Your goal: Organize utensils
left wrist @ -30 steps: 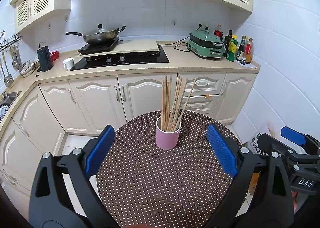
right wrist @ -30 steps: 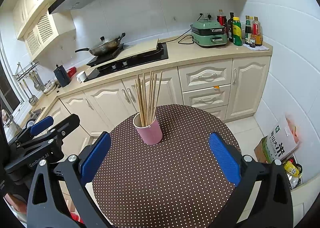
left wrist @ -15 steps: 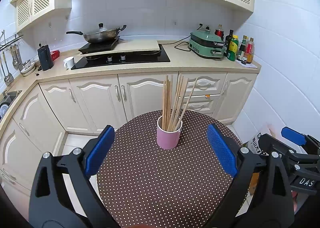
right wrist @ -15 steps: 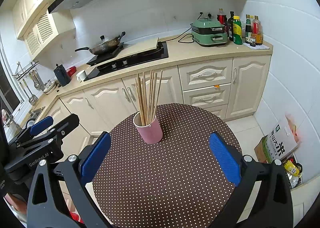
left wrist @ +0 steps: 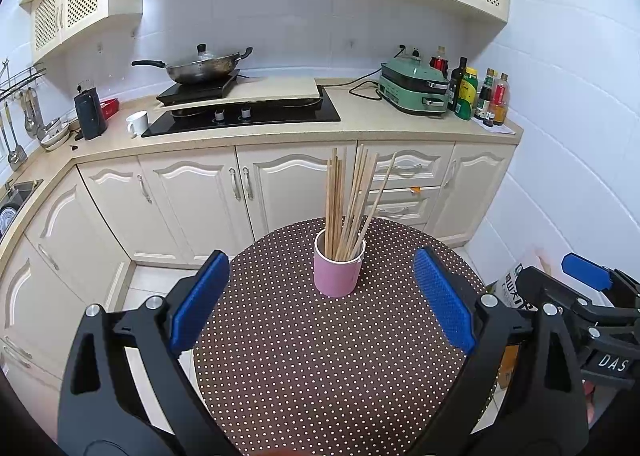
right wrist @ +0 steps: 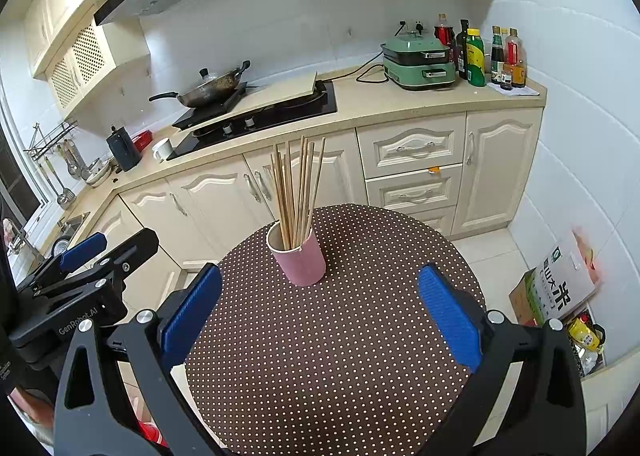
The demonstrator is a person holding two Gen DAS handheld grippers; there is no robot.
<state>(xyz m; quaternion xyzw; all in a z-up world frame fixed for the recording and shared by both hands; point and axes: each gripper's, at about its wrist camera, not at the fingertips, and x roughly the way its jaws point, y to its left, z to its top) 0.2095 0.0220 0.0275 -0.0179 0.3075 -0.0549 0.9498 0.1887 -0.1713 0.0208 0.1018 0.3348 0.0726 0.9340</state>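
A pink cup (left wrist: pixel 339 272) stands upright on the round brown dotted table (left wrist: pixel 320 368); it also shows in the right wrist view (right wrist: pixel 303 262). Several wooden chopsticks (left wrist: pixel 348 200) stand in it, fanned out, also seen in the right wrist view (right wrist: pixel 298 192). My left gripper (left wrist: pixel 322 304) is open and empty, held above the table's near side, the cup ahead between its fingers. My right gripper (right wrist: pixel 318 314) is open and empty, likewise behind the cup. Each gripper shows at the edge of the other's view.
Cream kitchen cabinets (left wrist: pixel 240 192) and a counter with a hob (left wrist: pixel 244 116), wok (left wrist: pixel 200 68), green cooker (left wrist: pixel 414 92) and bottles (left wrist: pixel 476 96) lie beyond the table. A rice bag (right wrist: pixel 560 288) and boxes sit on the floor at right.
Both grippers stayed open and nearly still; the left view tilted slightly, so the cup sits a little lower in frame.
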